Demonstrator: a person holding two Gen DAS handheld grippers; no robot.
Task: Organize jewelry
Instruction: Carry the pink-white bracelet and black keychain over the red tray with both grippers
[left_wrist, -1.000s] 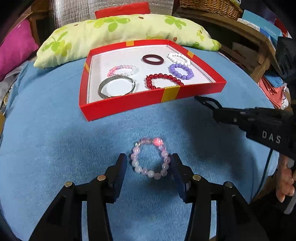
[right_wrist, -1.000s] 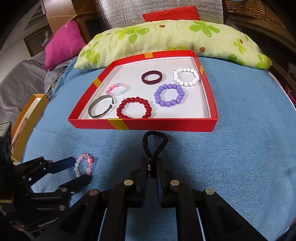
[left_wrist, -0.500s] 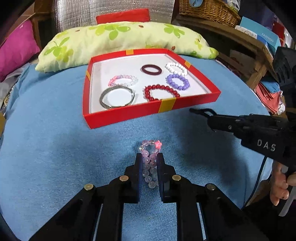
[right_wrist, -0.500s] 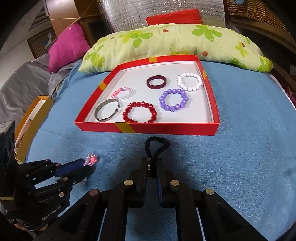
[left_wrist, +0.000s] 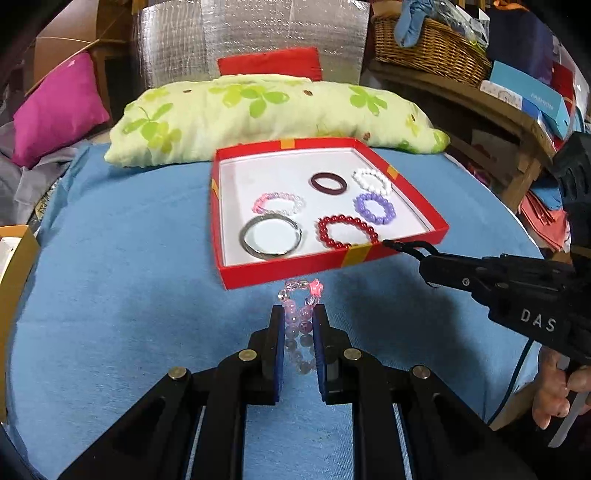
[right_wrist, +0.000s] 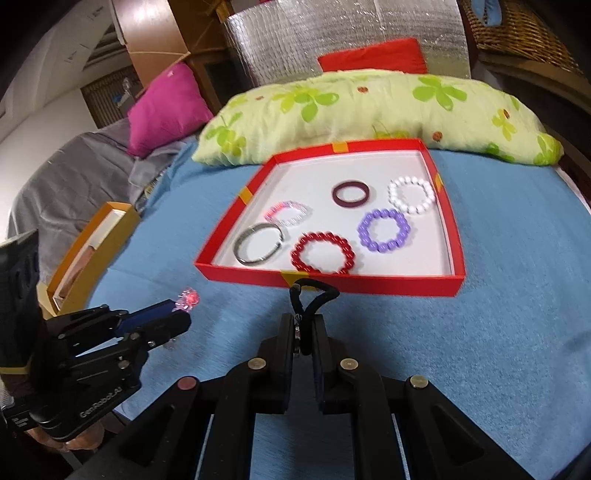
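My left gripper (left_wrist: 299, 314) is shut on a pale pink bead bracelet (left_wrist: 300, 317) with a pink star charm and holds it above the blue cloth, just in front of the red tray (left_wrist: 258, 273). My right gripper (right_wrist: 304, 325) is shut on a black cord bracelet (right_wrist: 312, 295) whose loop reaches the tray's near wall (right_wrist: 369, 286). The tray holds several bracelets: red beads (right_wrist: 323, 253), purple beads (right_wrist: 384, 229), white beads (right_wrist: 412, 194), a silver bangle (right_wrist: 258, 243), a dark ring (right_wrist: 350, 194).
A green-patterned pillow (left_wrist: 266, 110) lies behind the tray. A magenta cushion (right_wrist: 166, 109) sits at the far left. An orange box (right_wrist: 88, 254) stands at the cloth's left edge. A wicker basket (left_wrist: 428, 48) and shelves are at the right.
My left gripper closed on the pink bracelet, lifted it and carried it toward the tray. My right gripper stayed shut on the black cord and moved closer to the tray.
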